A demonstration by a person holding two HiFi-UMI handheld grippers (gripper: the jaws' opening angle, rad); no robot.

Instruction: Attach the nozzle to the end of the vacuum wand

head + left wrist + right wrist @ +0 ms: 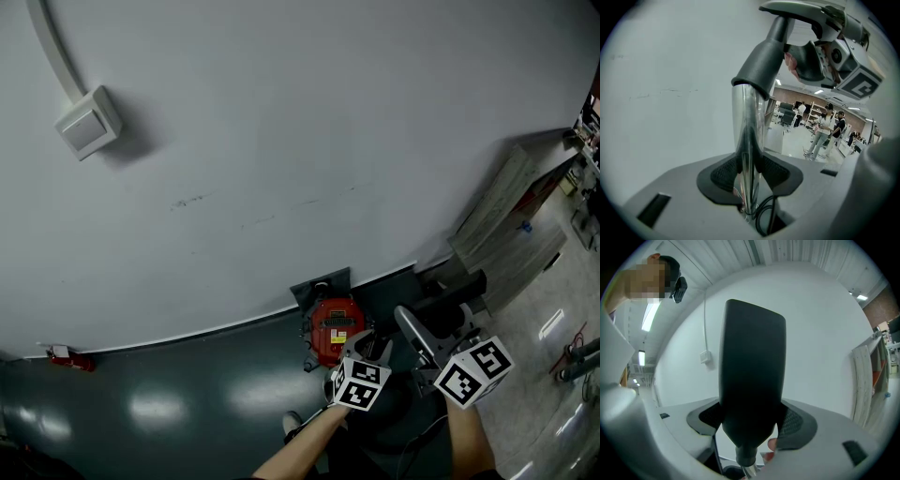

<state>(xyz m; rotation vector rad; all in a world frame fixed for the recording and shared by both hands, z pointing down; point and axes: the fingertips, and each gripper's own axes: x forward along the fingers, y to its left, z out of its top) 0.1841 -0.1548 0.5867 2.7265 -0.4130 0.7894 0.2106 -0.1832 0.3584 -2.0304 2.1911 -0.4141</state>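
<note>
In the left gripper view a chrome vacuum wand (746,140) stands upright between the jaws of my left gripper (749,176), which is shut on it. The dark grey neck (761,65) of the nozzle sits over the wand's top end. Above it my right gripper (843,61) holds the nozzle's head. The right gripper view shows the black nozzle (752,390) filling the gap of my right gripper (752,423), with both pads against it. In the head view my left gripper (367,354) and right gripper (429,349) are close together, low by the wall.
A red vacuum body (333,328) sits on the dark floor against the white wall. A wall box (87,122) with a conduit is at the upper left. Boards (506,211) lean at the right. People (825,129) stand far off.
</note>
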